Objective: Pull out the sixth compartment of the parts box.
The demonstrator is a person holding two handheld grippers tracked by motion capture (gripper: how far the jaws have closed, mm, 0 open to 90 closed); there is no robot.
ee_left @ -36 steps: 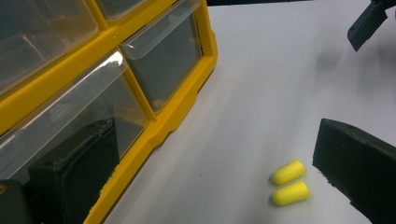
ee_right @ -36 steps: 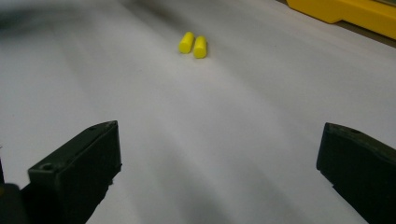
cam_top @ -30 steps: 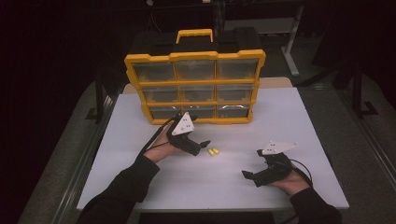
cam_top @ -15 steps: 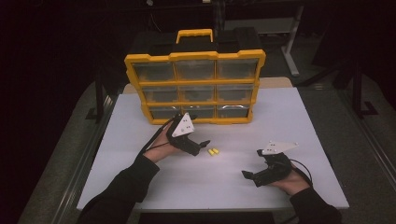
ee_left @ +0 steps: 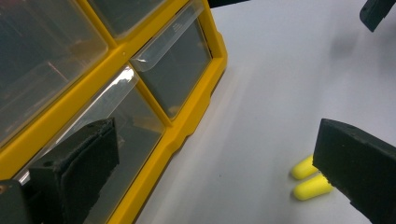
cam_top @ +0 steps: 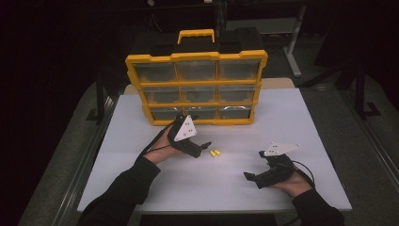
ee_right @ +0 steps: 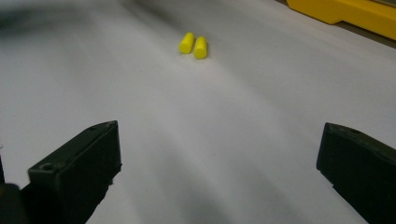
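Two small yellow cylinders [cam_top: 215, 153] lie side by side on the white table [cam_top: 282, 122], in front of a yellow organizer box [cam_top: 195, 89] with clear drawers. My left gripper [cam_top: 201, 148] hovers just left of the cylinders, near the box's bottom row, open and empty. In the left gripper view the cylinders [ee_left: 310, 186] sit by the right jaw, with the box frame [ee_left: 154, 154] beside the left jaw of my left gripper [ee_left: 215, 172]. My right gripper [cam_top: 251, 180] rests at the front right, open and empty. In its view the right gripper [ee_right: 219, 172] points toward the cylinders [ee_right: 194, 45] farther off.
The organizer stands upright at the table's back middle with its drawers shut and a black handle section [cam_top: 195, 40] on top. Its bottom edge [ee_right: 345, 14] shows at the top right of the right gripper view. Dark floor surrounds the table.
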